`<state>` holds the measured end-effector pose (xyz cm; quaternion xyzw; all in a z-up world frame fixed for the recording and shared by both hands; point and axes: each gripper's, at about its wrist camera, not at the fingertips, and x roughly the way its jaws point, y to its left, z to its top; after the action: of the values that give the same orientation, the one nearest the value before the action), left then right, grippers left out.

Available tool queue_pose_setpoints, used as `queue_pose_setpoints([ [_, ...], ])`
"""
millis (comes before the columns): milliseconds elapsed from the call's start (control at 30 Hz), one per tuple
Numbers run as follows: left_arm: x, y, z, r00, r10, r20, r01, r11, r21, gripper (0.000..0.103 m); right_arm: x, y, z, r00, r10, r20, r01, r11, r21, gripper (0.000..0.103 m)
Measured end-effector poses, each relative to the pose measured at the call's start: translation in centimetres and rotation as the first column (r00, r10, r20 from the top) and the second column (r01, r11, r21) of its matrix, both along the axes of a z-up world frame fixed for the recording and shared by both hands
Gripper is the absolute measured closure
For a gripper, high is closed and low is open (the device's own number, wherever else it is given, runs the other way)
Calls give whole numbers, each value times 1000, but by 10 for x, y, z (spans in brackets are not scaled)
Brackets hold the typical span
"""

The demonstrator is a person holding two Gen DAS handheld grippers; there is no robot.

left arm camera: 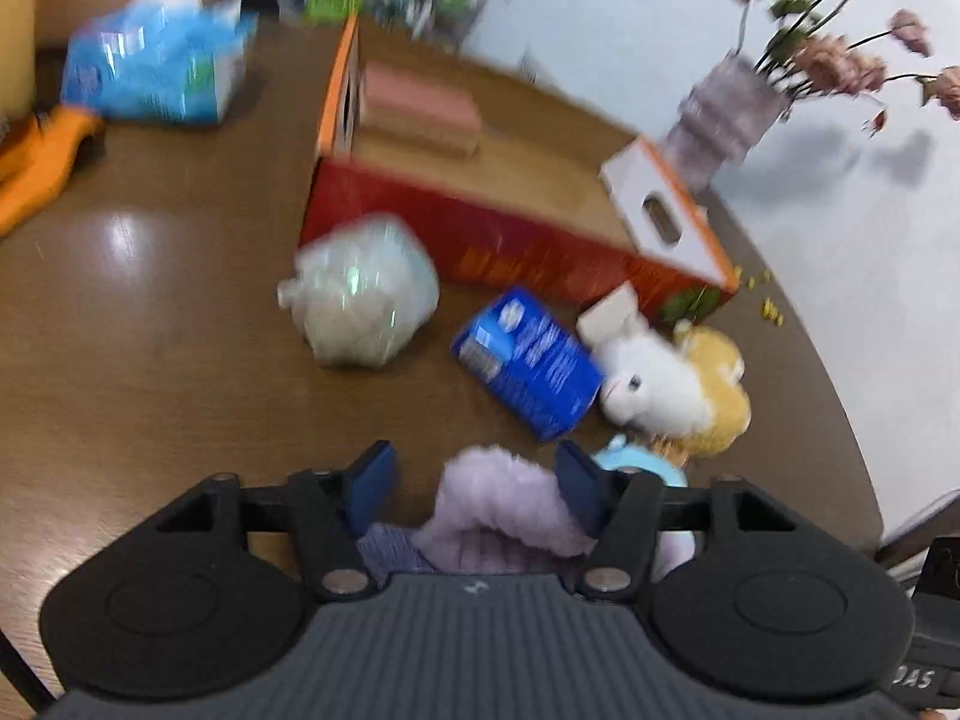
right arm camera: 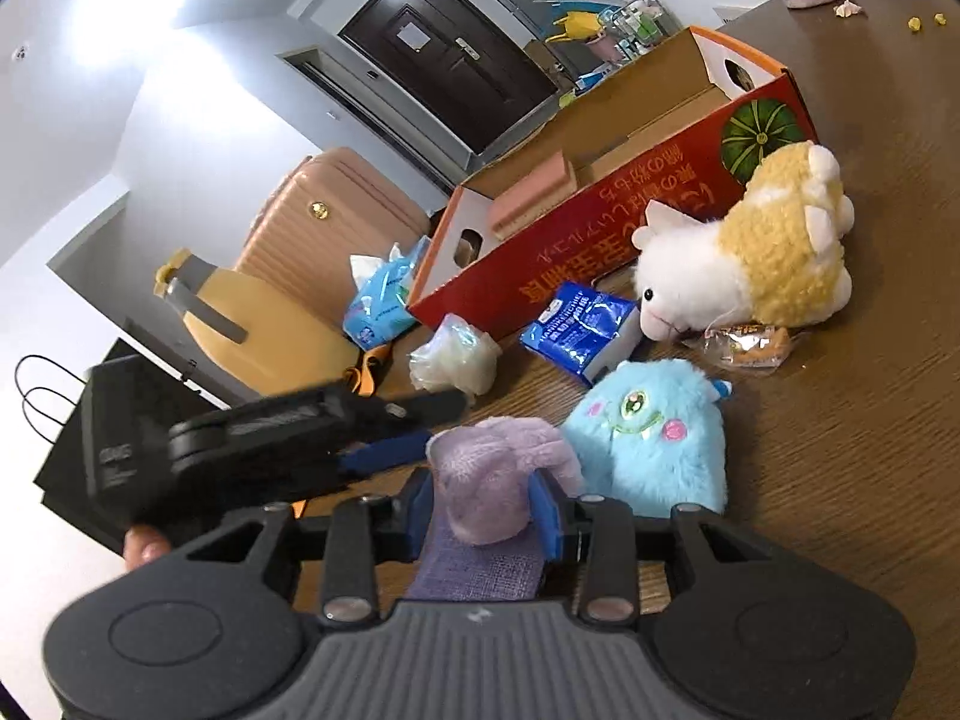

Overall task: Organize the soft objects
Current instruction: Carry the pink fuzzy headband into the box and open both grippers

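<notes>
Pinching the light, squashy purple plush [right arm camera: 498,474], the right gripper [right arm camera: 489,510] clamps its fuzzy middle; left gripper [left arm camera: 474,480] gapes beside it.

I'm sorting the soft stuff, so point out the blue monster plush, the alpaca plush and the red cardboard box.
blue monster plush [right arm camera: 645,438]: right wrist view, on its face.
alpaca plush [right arm camera: 690,282]: right wrist view, on its white neck.
red cardboard box [right arm camera: 600,240]: right wrist view, on its printed front wall.

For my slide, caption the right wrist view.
Right tool clamps lilac plush beside blue monster toy; red box waits beyond.
</notes>
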<state>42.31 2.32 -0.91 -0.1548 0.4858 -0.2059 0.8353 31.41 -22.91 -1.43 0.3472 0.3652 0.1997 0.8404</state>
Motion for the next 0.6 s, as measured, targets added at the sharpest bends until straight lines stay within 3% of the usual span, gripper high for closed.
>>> queue_pose_setpoints([
  [67, -6, 5, -6, 1000, -19, -9, 19, 998, -58, 62, 1, -3, -1, 1000, -15, 1, 15, 999, 38, 43],
  [133, -18, 10, -5, 1000, -7, 15, 8, 996, -83, 67, 0, -6, 0, 999, -29, 20, 27, 998, 56, 37],
  [300, -62, 20, -1, 990, 126, 56, -121, 989, -83, 76, 3, 0, -3, 999, -33, -8, 32, 999, -24, 52],
  [433, -102, 19, 7, 959, 235, 159, -236, 972, -17, 78, -15, 2, 1, 997, -56, 47, 61, 991, -119, 53],
  [500, -116, 17, 9, 938, 273, 214, -279, 960, -2, 80, -26, -1, 4, 996, -59, 62, 66, 990, -123, 53],
  [600, -130, 13, 5, 920, 318, 227, -324, 946, -14, 82, -34, 1, 0, 999, -9, 31, 11, 997, -79, 53],
])
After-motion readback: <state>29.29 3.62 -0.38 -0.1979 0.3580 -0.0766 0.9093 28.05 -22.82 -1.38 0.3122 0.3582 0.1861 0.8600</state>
